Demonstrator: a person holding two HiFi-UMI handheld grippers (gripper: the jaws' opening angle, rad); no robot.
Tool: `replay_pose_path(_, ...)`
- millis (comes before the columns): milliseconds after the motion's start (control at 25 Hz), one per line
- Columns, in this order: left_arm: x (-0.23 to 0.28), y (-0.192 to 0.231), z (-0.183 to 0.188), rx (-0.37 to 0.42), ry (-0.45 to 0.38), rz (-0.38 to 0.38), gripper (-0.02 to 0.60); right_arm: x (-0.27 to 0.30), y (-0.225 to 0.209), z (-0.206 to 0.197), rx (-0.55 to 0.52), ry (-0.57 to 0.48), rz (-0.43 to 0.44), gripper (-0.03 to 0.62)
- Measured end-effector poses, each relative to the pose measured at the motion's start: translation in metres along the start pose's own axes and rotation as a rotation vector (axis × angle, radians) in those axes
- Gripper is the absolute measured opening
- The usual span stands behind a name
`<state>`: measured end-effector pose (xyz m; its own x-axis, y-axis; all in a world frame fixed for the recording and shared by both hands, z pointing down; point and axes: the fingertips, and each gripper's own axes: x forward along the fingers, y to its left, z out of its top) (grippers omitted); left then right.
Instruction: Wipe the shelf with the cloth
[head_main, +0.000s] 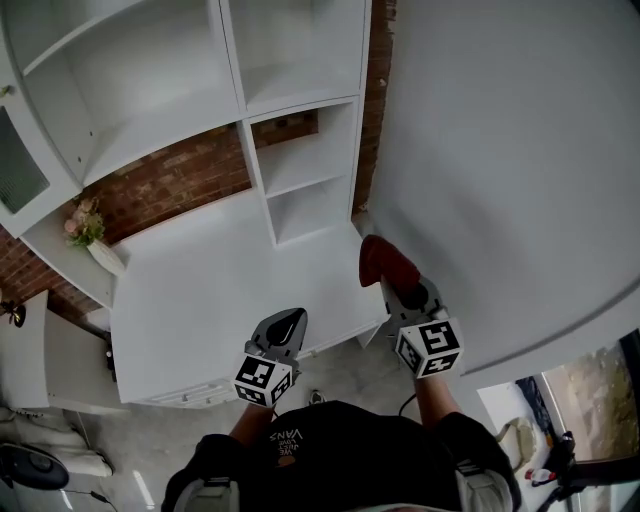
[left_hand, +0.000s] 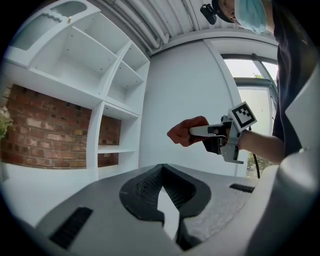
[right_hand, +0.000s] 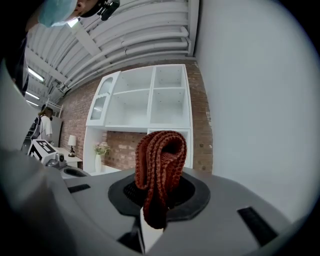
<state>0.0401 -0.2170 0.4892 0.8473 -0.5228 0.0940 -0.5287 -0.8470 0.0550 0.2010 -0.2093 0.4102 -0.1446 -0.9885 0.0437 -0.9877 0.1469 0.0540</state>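
Just red cloth (right_hand: 161, 162) in right gripper (right_hand: 155, 199)

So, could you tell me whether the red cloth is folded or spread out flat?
Folded: the cloth loops over on itself in a thick bunch, pinched between the jaws of the right gripper.

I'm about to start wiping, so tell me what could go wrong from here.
The cloth is only a narrow fold pinched in the right gripper, so hard rubbing might pull it out or let the fingers scrape the shelf. The vase stands at the shelf's left end; a wide sweep could knock it over.
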Motion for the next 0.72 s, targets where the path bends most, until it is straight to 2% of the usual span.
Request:
replay_pose_path(240, 0.012, 0.044, 0.011, 0.013, -0.016, 0.016, 0.005, 0.083, -0.006, 0.052, -0.071, -0.089, 0.040, 0.069)
replay_pose_path(440, 0.018, 0.075, 0.015, -0.017, -0.031, 0.080, 0.005, 0.137, -0.016, 0.100, -0.122, -0.145, 0.073, 0.069)
replay_pose_path(720, 0.035, 0.099, 0.020, -0.043, -0.045, 0.200, 0.005, 0.212, -0.029, 0.170, -0.214, -0.207, 0.164, 0.069)
